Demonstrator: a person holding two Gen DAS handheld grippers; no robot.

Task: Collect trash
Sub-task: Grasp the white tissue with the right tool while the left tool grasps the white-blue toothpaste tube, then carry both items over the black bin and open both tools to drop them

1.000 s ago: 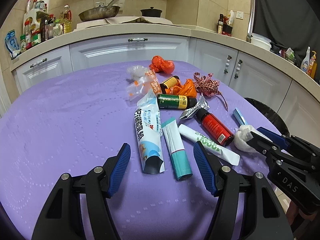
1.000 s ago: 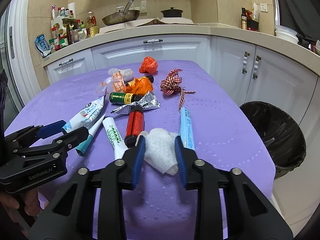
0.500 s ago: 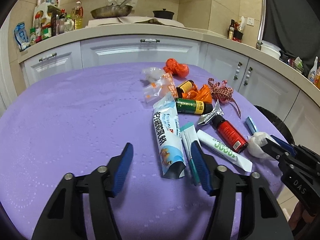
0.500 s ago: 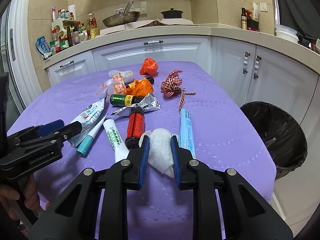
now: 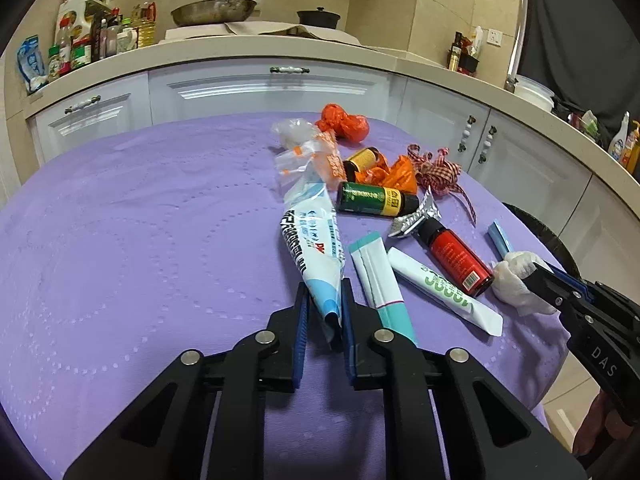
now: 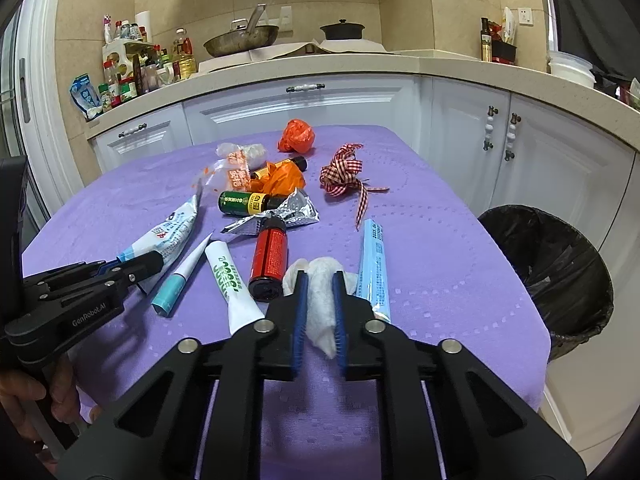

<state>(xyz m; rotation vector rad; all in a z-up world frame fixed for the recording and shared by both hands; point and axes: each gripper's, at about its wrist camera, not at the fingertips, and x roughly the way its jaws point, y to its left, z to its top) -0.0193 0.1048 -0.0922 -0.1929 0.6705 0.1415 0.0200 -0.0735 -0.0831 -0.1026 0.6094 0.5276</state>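
Trash lies on a purple tablecloth (image 5: 120, 240). My left gripper (image 5: 323, 292) is shut on the near end of a white and blue tube (image 5: 312, 248); it also shows in the right wrist view (image 6: 160, 240). My right gripper (image 6: 319, 284) is shut on a crumpled white tissue (image 6: 320, 300), which also shows in the left wrist view (image 5: 516, 280). A black-lined trash bin (image 6: 548, 268) stands at the table's right side.
Also on the cloth: a teal tube (image 5: 378, 276), a white tube with green print (image 5: 440, 284), a red bottle (image 5: 456, 256), a green bottle (image 5: 372, 199), foil (image 6: 288, 212), orange bags (image 5: 342, 126), a checked ribbon (image 6: 344, 172), a light-blue stick pack (image 6: 372, 264). White cabinets behind.
My left gripper moved forward and closed on the white and blue tube's end. My right gripper closed tighter on the tissue.
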